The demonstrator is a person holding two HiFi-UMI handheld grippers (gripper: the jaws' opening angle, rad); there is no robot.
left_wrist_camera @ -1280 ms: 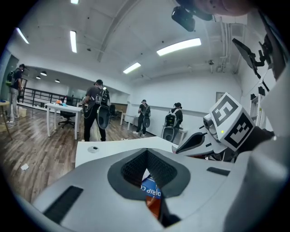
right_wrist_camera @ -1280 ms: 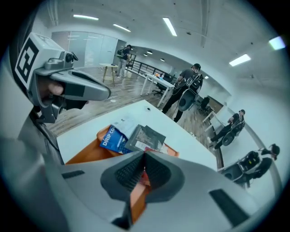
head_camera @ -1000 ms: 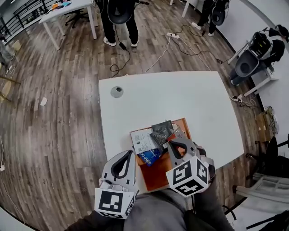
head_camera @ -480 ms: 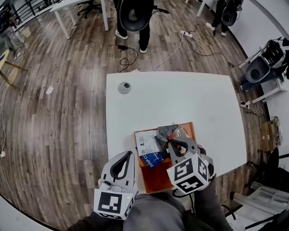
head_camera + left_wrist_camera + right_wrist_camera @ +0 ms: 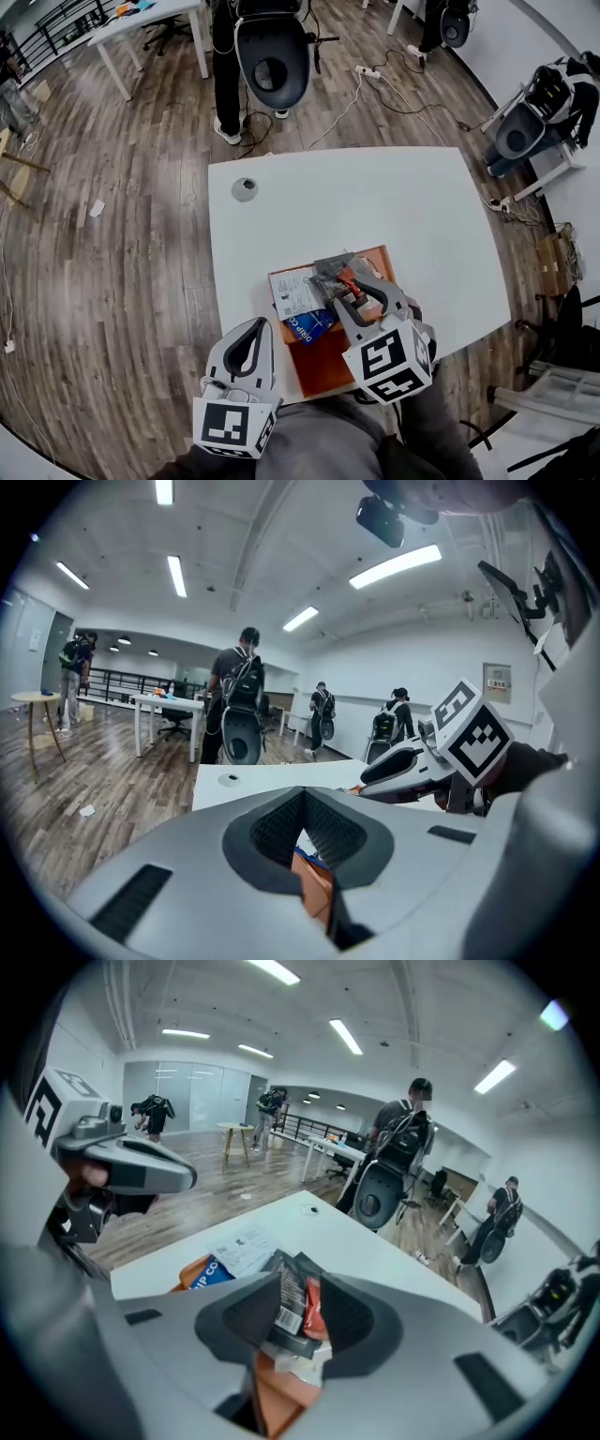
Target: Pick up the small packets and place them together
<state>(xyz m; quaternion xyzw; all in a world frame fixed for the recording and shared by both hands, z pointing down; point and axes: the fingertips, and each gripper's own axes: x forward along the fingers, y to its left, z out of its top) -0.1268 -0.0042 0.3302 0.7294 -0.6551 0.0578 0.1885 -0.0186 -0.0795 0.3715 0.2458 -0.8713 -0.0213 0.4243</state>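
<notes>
Table [image 5: 375, 197]: white, with the tray at its near edge.
Tray [image 5: 323, 361]: orange, holding the packets.
Right gripper [image 5: 347, 286]: jaws apart, just opened. The dark packet [image 5: 286, 1302] and red packet [image 5: 312, 1309] stand loosely between them, over the tray.
Left gripper [image 5: 261, 323]: jaws together, empty, at the tray's left.
White packet [image 5: 292, 292], blue packet [image 5: 309, 326]: overlapping on the tray's left side.

Open office, wood-plank floor [image 5: 112, 281]; white table [image 5: 412, 225] at centre, black office chair [image 5: 272, 52] at 12 o'clock, ceiling strip lights [image 5: 398, 564].
</notes>
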